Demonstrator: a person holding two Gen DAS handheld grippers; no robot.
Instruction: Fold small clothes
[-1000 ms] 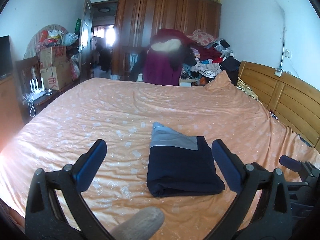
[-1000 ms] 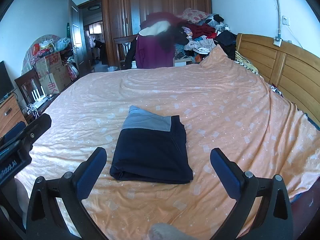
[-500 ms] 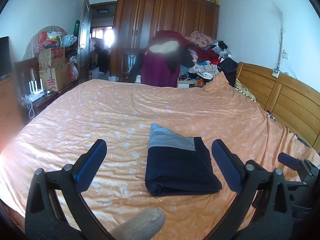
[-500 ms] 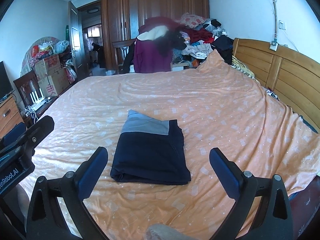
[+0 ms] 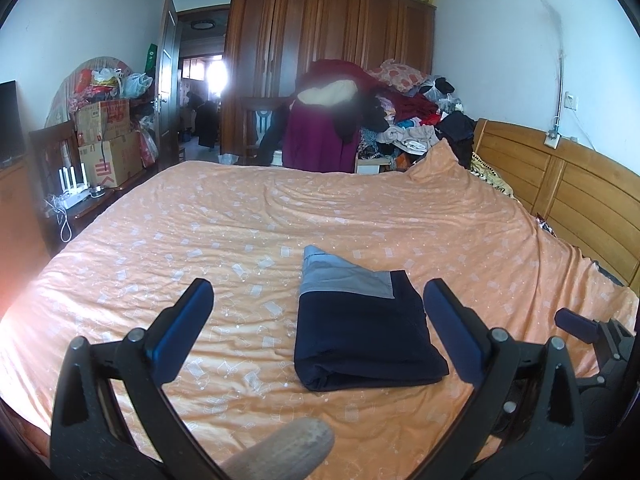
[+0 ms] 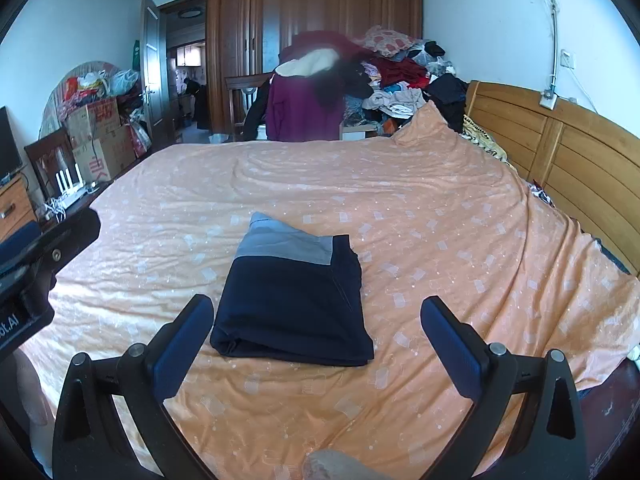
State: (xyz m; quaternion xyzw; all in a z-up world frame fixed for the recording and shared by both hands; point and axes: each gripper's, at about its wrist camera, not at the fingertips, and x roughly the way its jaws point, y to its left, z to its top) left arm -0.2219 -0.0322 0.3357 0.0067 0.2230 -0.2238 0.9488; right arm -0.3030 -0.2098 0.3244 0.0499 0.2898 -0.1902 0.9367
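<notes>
both tools wide open, holding nothing: left tool [image 5: 318, 312], right tool [image 6: 316, 322], hovering above the near edge of the bed [image 5: 200, 240]. folded dark shorts [image 6: 292, 300] lie flat on the sheet ahead, grey band at the far end. fold looks finished; i'd lift clear without snagging the edges.
</notes>
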